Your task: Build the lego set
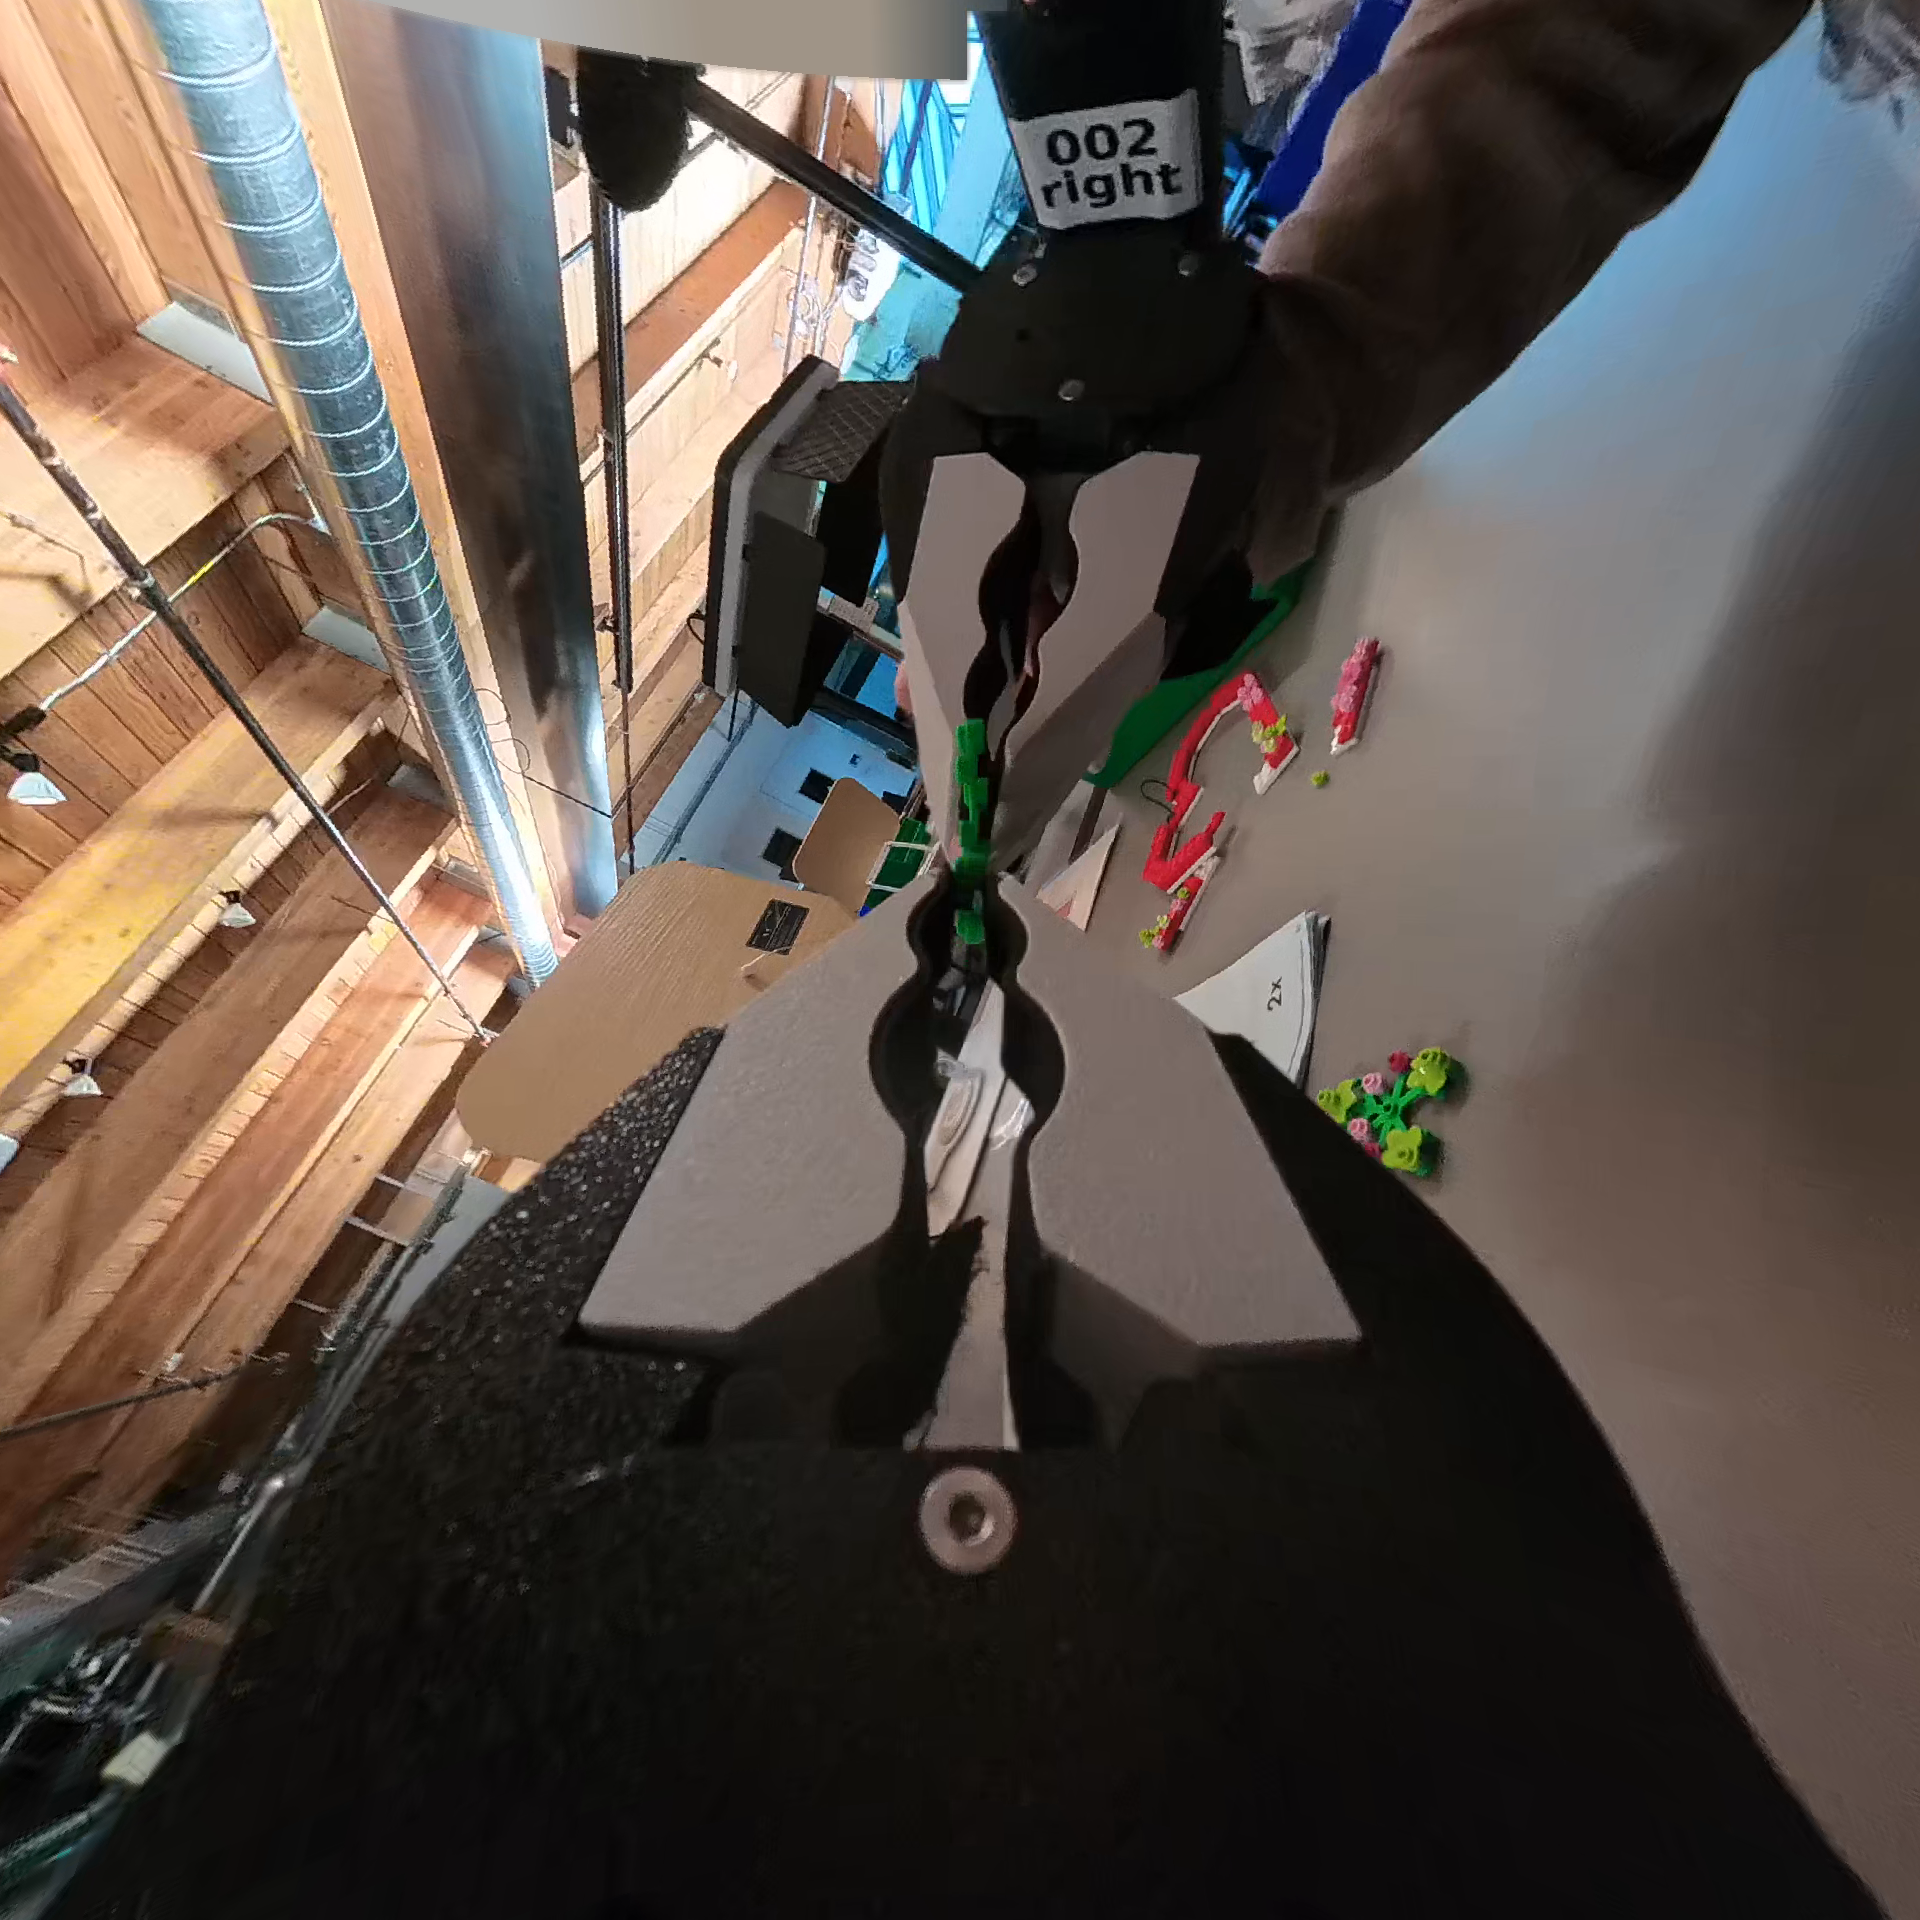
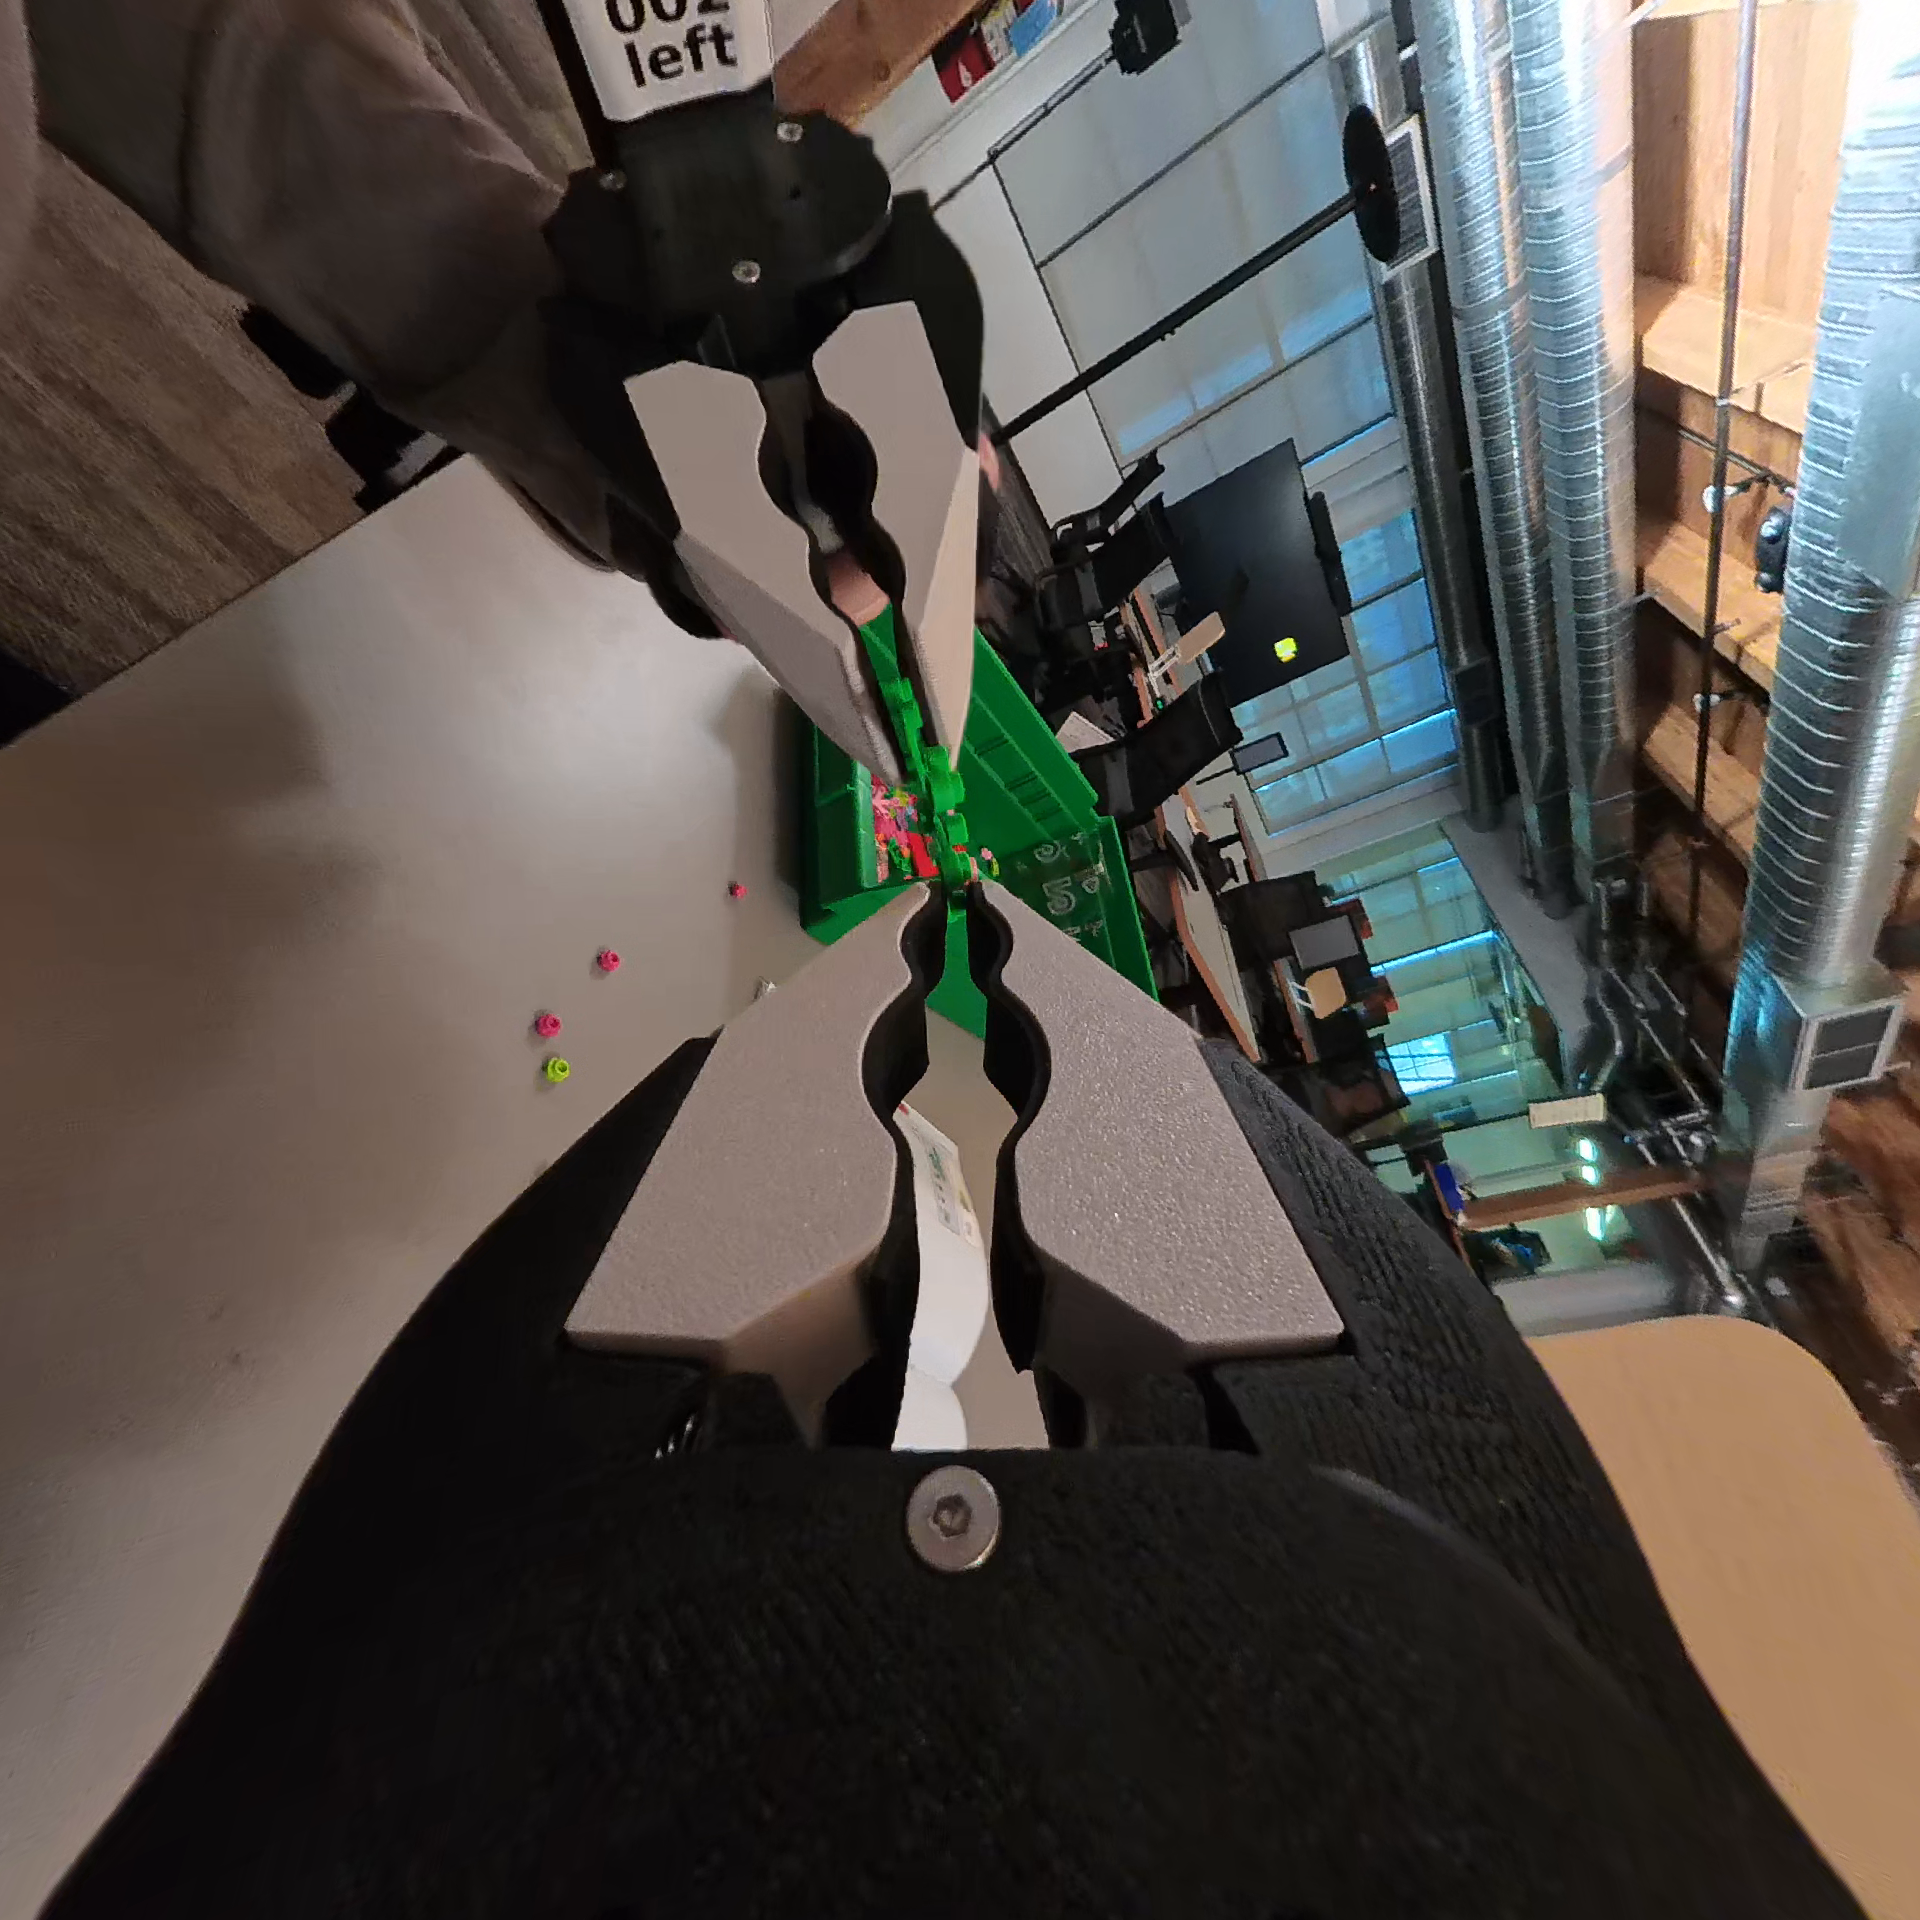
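A thin green lego piece (image 1: 971, 790) with leafy edges is held in the air above the grey table (image 1: 1621, 935), gripped from both ends. My left gripper (image 1: 966, 920) is shut on its near end. My right gripper (image 1: 977, 831) faces it tip to tip and is shut on the far end. In the right wrist view the same green piece (image 2: 940, 821) runs from my right gripper (image 2: 951, 896) to the left gripper (image 2: 914, 774). A red arch build (image 1: 1231, 753) with pink flowers and a lime-and-green flower cluster (image 1: 1397, 1107) lie on the table.
A green sorting tray (image 2: 1023, 790) with small coloured parts sits behind the grippers. An instruction booklet (image 1: 1273, 1003) lies by the flower cluster. Loose pink studs (image 2: 608, 961) and a lime stud (image 2: 558, 1070) lie on the table. A person's sleeve (image 1: 1507, 260) holds each gripper. Left and right tips are no more than a few centimetres apart.
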`<state>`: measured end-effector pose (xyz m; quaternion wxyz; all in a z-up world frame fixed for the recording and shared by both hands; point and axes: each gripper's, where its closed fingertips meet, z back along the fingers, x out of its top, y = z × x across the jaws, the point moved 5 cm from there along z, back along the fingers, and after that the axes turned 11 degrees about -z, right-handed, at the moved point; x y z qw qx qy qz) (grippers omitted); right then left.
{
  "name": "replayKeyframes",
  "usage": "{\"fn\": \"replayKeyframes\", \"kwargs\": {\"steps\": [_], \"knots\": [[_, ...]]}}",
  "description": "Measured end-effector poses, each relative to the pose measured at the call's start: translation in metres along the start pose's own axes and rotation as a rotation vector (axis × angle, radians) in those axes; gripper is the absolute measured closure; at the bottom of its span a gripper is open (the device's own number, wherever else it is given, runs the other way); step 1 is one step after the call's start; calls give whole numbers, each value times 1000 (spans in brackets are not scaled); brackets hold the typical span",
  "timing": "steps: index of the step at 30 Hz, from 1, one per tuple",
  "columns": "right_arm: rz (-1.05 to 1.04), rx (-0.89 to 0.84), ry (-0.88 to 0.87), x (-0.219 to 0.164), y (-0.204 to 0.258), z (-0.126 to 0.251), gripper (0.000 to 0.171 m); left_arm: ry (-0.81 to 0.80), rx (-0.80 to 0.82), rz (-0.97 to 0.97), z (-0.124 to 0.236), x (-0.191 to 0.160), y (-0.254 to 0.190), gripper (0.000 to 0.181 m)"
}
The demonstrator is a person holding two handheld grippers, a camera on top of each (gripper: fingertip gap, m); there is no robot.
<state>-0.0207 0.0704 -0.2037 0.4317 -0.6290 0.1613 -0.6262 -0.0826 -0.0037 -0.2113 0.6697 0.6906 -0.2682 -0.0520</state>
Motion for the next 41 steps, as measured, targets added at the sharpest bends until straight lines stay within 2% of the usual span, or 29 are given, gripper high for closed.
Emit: {"fn": "replayKeyframes", "kwargs": {"steps": [11,16,20,25,28,33,41], "knots": [[-23,21,-22,1,-2,2,169,-1,-4,7,1,0,-1,180],[-63,-5,-3,-6,-11,3,169,99,66,-49,4,-13,5,180],[-312,24,84,-31,-11,8,153,226,118,-115,19,-39,2,180],[-760,176,232,-66,32,-8,152,373,106,-205,30,-77,-29,179],[-901,263,336,-80,62,-28,155,397,65,-243,30,-89,-49,179],[-964,227,397,-87,79,-58,158,403,56,-254,32,-91,-54,179],[-888,239,516,-93,90,-74,158,391,-7,-361,27,-87,-67,180]]}}
